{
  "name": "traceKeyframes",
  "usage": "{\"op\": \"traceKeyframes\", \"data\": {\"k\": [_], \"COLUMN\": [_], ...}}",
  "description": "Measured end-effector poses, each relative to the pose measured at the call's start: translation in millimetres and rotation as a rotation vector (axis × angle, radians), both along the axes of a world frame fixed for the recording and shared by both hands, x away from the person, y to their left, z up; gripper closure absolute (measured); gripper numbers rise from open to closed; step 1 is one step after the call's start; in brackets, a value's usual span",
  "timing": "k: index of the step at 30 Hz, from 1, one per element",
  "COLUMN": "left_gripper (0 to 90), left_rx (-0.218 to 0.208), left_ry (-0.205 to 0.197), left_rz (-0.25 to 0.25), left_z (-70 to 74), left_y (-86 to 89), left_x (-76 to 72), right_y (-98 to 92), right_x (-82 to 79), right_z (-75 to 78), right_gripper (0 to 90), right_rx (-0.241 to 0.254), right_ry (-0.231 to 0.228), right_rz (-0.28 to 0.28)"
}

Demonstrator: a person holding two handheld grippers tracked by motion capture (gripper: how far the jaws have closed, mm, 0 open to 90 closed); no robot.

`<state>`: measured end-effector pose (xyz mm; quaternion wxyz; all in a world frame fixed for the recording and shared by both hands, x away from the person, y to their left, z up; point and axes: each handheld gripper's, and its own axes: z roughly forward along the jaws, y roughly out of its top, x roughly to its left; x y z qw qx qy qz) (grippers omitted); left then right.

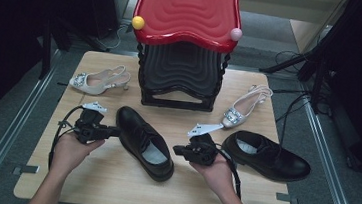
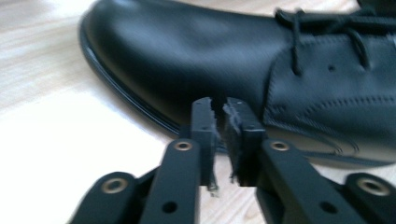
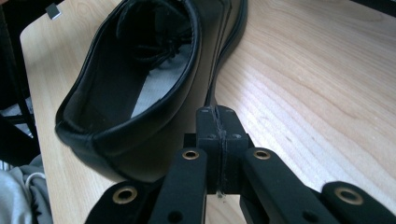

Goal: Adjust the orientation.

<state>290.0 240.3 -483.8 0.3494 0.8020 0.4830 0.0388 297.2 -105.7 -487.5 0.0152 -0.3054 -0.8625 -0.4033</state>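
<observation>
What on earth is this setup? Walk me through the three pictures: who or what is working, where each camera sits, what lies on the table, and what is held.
A person works, with a hand-held gripper in each hand. The high view looks down on the table; the other two cameras ride on the grippers.

On the table lie two black shoes, two pale heeled sandals and a red and black rack.

The left gripper sits against the toe side of the nearer black shoe, the right gripper by its heel. Both have jaws nearly together and hold nothing. The other black shoe lies to the right.

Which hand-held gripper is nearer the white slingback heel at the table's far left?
Left. The left hand-held gripper sits just below the white slingback heel; the right hand-held gripper lies beyond the black shoe between them.
</observation>
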Motion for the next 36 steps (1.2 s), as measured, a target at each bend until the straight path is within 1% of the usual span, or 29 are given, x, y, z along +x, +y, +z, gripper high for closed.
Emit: {"op": "traceKeyframes", "data": {"k": [1,2,6,8,10,13,14,16,18,22,24,29,32,36], "left_gripper": [87.3,88.1,89.5,89.5,89.5,89.5,89.5,89.6,89.7,89.7,89.7,89.7,89.7,89.6], "left_rx": [0.001,-0.005,-0.022,-0.016,-0.013,-0.005,-0.002,-0.014,-0.031,-0.029,-0.027,-0.041,-0.035,-0.038], "left_ry": [-0.001,0.003,0.026,0.043,0.05,0.055,0.054,0.062,0.07,0.067,0.064,0.063,0.056,0.04], "left_rz": [-0.004,-0.005,-0.018,-0.028,-0.039,-0.059,-0.059,-0.056,-0.054,-0.053,-0.057,-0.056,-0.063,-0.064], "left_z": [-0.8,-1.9,-8.8,-13.2,-16.0,-18.7,-19.2,-19.6,-20.5,-21.0,-21.2,-22.3,-22.4,-23.6], "left_y": [-0.9,-1.8,-5.7,-10.8,-15.2,-22.2,-23.4,-22.9,-22.0,-23.3,-24.3,-27.3,-29.0,-31.4], "left_x": [-1.9,-3.6,-8.9,-11.8,-13.0,-13.7,-13.6,-13.1,-12.4,-10.8,-8.9,-4.2,-1.8,3.2], "right_y": [1.5,1.5,6.5,10.1,13.7,17.8,18.1,17.9,18.2,18.3,17.9,16.4,15.7,15.0], "right_x": [3.6,3.6,8.1,8.6,8.5,8.3,8.6,8.8,8.3,7.6,6.7,0.1,-1.1,-5.1], "right_z": [-0.5,-0.5,-1.6,-1.9,-2.3,-3.4,-3.7,-3.9,-4.0,-4.1,-3.9,-3.5,-4.1,-4.8], "right_gripper": [90.0,90.0,90.0,90.0,90.0,90.0,90.0,90.0,90.0,90.0,90.0,90.0,90.0,90.0], "right_rx": [0.006,0.006,0.004,-0.002,-0.006,-0.022,-0.025,-0.02,-0.022,-0.022,-0.021,-0.026,-0.021,-0.013], "right_ry": [0.005,0.005,0.015,0.016,0.017,0.01,0.009,0.021,0.017,0.018,0.029,0.026,0.029,0.037], "right_rz": [0.008,0.008,0.023,0.031,0.041,0.051,0.052,0.049,0.051,0.049,0.047,0.049,0.051,0.047]}}
